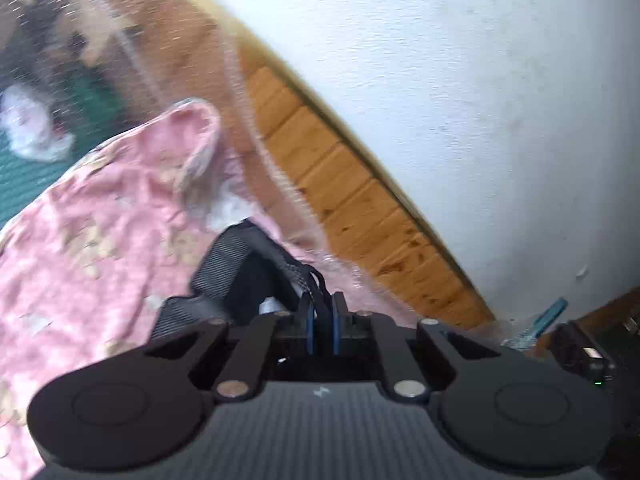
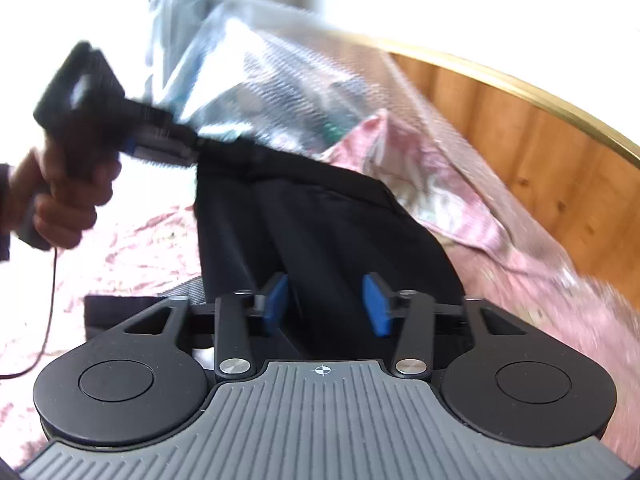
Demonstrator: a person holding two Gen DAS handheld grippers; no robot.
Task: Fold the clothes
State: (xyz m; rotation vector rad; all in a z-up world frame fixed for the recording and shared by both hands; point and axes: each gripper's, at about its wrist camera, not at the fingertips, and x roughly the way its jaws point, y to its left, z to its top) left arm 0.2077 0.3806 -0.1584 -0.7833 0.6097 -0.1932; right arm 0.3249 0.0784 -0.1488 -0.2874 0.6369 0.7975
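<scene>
- Left wrist view: left gripper [image 1: 323, 320] pinched narrow on a bunched edge of the black garment [image 1: 236, 268]; cloth trails forward-left over the pink floral sheet [image 1: 100, 216]; wooden headboard [image 1: 340, 184] to the right.
- Right wrist view: right gripper [image 2: 326, 304] wide, blue pads [image 2: 276, 302] astride the garment [image 2: 320, 232], grip not evident; long axis runs from these pads up-left to the left gripper [image 2: 196, 148]; hand [image 2: 68, 196] on its handle.

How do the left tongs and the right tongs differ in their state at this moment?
The left tongs are shut on a corner of the black garment, while the right tongs stand open and grip nothing. The left tongs hold the cloth lifted above the pink bedsheet; the cloth only hangs in front of the right tongs. Both have blue pads and a black frame.
</scene>
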